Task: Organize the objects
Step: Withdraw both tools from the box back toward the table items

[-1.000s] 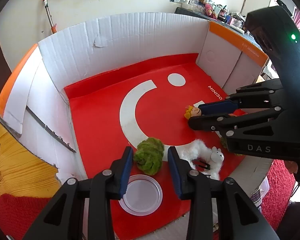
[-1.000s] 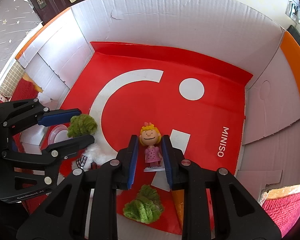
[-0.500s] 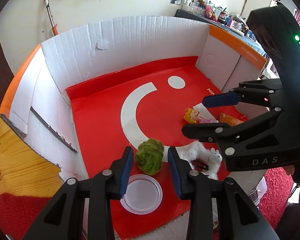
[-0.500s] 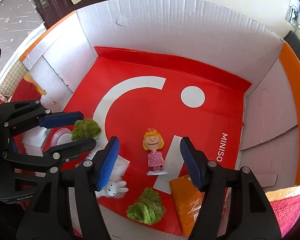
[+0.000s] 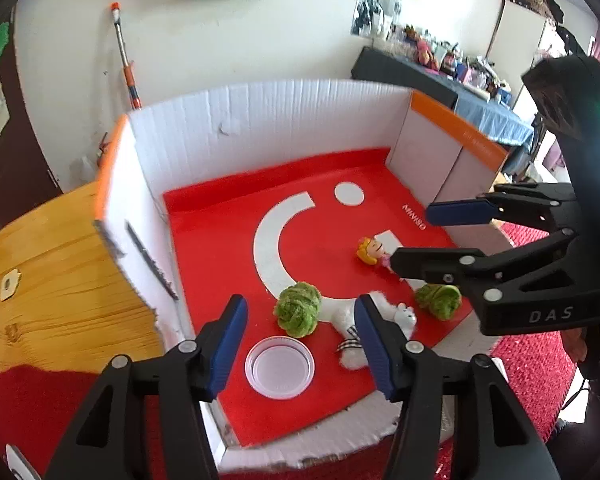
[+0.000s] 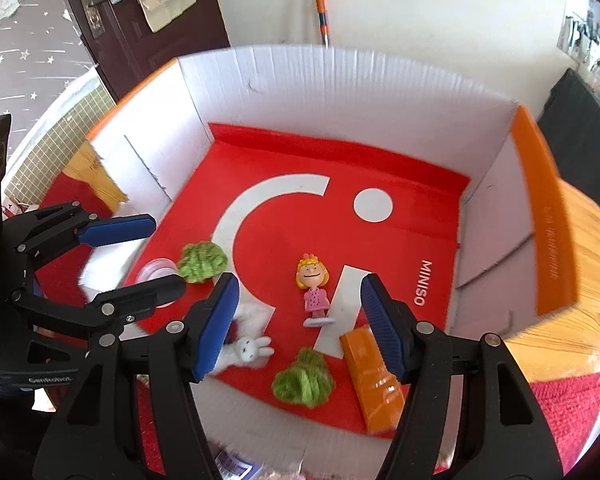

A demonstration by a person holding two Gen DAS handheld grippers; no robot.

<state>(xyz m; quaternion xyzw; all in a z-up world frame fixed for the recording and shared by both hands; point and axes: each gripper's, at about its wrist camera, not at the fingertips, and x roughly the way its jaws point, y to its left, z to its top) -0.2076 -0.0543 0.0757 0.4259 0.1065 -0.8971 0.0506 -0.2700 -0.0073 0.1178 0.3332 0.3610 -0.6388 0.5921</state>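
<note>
— Cardboard box [image 6: 340, 92] first: white corrugated walls, orange rims, a red MINISO liner [image 6: 380, 248] on its floor with a white arc and dot. What does it sit on?

— On a pale wooden table [image 5: 52, 280] with a red glittery cloth [image 5: 540, 364] partly over it. Behind, the room has a cream wall, a dark brown door [image 6: 140, 32] at 11 o'clock in the right wrist view, and an orange-and-silver pole [image 5: 126, 60] leaning at 11 o'clock in the left wrist view. A dark, cluttered side table [image 5: 440, 76] stands at 2 o'clock there.

— And the toys?

— All on the liner. The blonde doll in a pink dress [image 6: 314, 288] stands upright near the centre. At its 7 o'clock lies a white plush rabbit [image 6: 252, 348]; at its 6 o'clock a green yarn ball [image 6: 304, 380]; at 5 o'clock an orange packet [image 6: 376, 384]. A second green yarn ball [image 5: 298, 310] rests at the arc's lower end, with a clear round lid [image 5: 280, 366] at its 6 o'clock, just beside it.

— Grippers?

— The right gripper [image 6: 300, 320] hangs above the doll, jaws apart and gripping nothing. The left gripper [image 5: 298, 340] has just been opening its jaws; they stand apart over the yarn ball and lid, pads touching neither.
</note>
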